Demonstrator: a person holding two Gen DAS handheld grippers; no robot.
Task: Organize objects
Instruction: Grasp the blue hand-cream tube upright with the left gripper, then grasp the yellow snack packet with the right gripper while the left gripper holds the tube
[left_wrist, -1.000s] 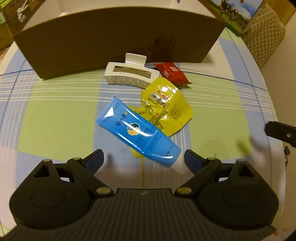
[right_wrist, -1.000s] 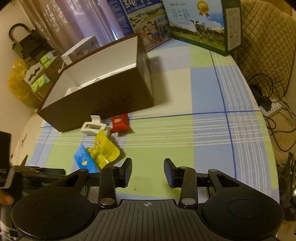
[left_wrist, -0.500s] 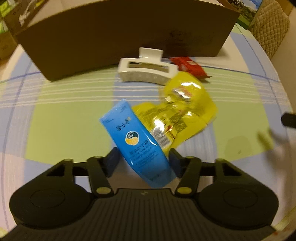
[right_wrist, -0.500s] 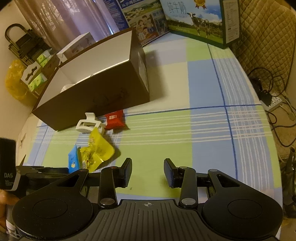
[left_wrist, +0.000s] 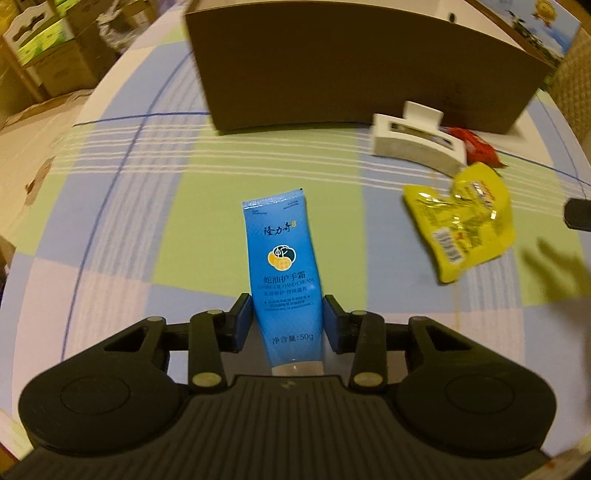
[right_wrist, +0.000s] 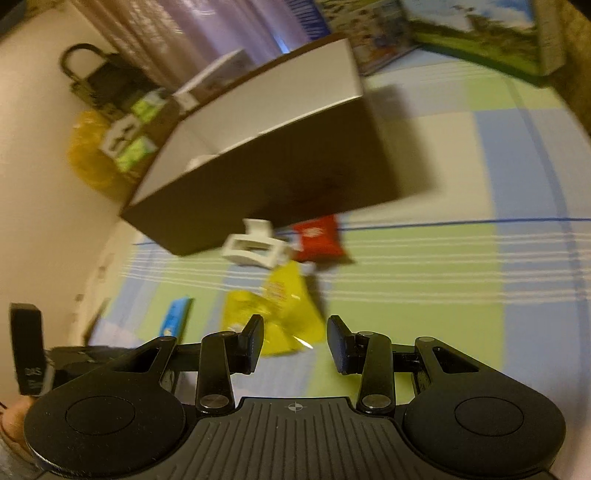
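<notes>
Right now the left gripper (left_wrist: 287, 318) is clamping its jaws on the lower half of a blue hand-cream tube (left_wrist: 283, 273), whose crimped end is pointing away from the camera and whose pale cap end is sitting back against the gripper body. The tube is lying along the green-and-blue checked cloth of the counter (left_wrist: 155, 184); whether it is resting on the cloth or raised off it cannot be told. Off to the right a crumpled yellow sachet (left_wrist: 466, 229) is lying on the cloth, well apart from the tube. Beyond it a white hair claw clip (left_wrist: 415, 147) is sitting just in front of the brown cardboard box (left_wrist: 354, 70), with a red packet (left_wrist: 476, 147) just beside the clip's right end.

Meanwhile the right gripper (right_wrist: 295, 341) is hovering with its jaws apart and nothing between them, with the yellow sachet (right_wrist: 275, 314) lying beyond its left fingertip. From this side the box (right_wrist: 266, 177) is showing an open top and white inner walls, though the view is blurred.
</notes>
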